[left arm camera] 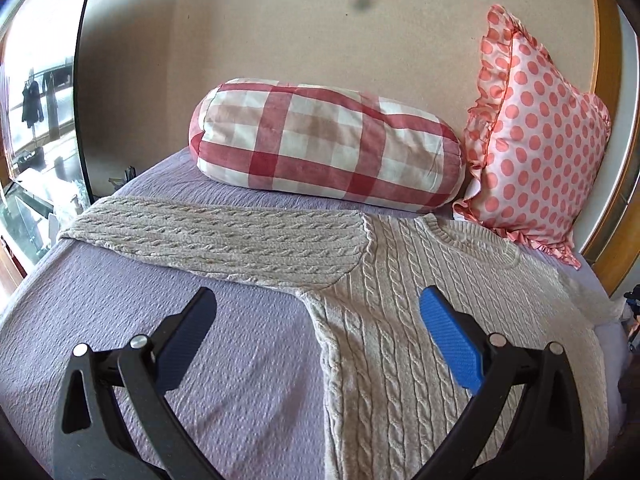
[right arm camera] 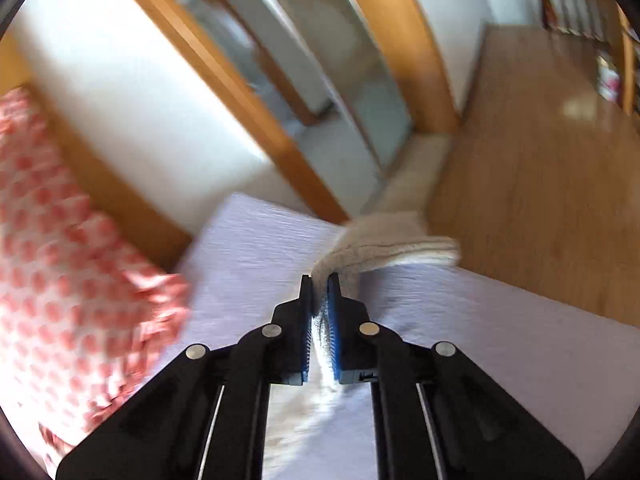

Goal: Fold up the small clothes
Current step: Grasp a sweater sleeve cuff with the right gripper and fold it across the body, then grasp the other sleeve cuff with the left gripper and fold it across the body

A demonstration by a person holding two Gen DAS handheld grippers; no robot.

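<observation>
A cream cable-knit sweater (left arm camera: pixel 400 320) lies flat on the lilac bedspread (left arm camera: pixel 160 340), its left sleeve (left arm camera: pixel 216 236) stretched out to the left. My left gripper (left arm camera: pixel 318 308) is open and empty, hovering just above the sweater's left side seam below the armpit. In the blurred right wrist view, my right gripper (right arm camera: pixel 319 282) is shut on the sweater's other sleeve (right arm camera: pixel 392 246), holding it lifted over the bed's right edge.
A red-and-white checked bolster (left arm camera: pixel 328 140) and a pink polka-dot frilled pillow (left arm camera: pixel 536 136) lean against the wall at the head of the bed. The pillow also shows in the right wrist view (right arm camera: pixel 60 260). Wooden floor (right arm camera: pixel 540 160) lies beyond the bed's right edge.
</observation>
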